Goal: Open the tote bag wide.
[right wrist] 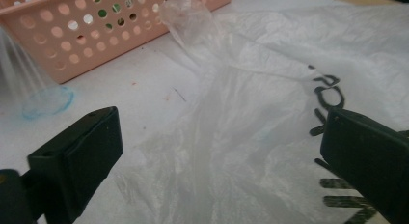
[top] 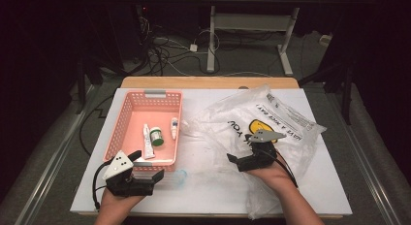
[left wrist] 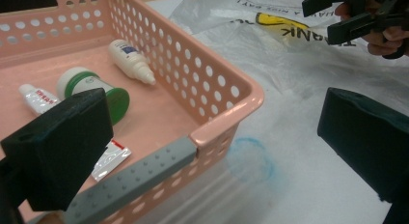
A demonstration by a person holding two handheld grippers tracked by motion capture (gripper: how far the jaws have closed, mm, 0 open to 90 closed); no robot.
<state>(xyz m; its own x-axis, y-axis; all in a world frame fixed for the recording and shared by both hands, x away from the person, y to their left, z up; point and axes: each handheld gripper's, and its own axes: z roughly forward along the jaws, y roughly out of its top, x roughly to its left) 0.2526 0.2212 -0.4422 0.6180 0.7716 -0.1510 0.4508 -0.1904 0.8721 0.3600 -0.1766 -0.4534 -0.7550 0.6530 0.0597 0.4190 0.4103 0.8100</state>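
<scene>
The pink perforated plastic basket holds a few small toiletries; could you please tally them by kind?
White squeeze tube with red print: 1
Round white jar with green lid: 1
Small white dropper bottle: 1
Total in the pink perforated plastic basket: 3

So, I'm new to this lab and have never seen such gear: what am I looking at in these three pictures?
A person sits at a white table and holds a black two-jaw hand gripper in each hand: the left gripper and the right gripper. One picture comes from a camera above the table. The other two come from cameras riding on the grippers, looking out between their own jaws.

On the table stands a pink perforated plastic basket. In it lie a small white tube, a green-lidded round jar and a white dropper bottle. Beside the basket lies a crumpled clear plastic bag with black and yellow print.

Both grippers stand open and hold nothing; the right one hovers over the bag.
</scene>
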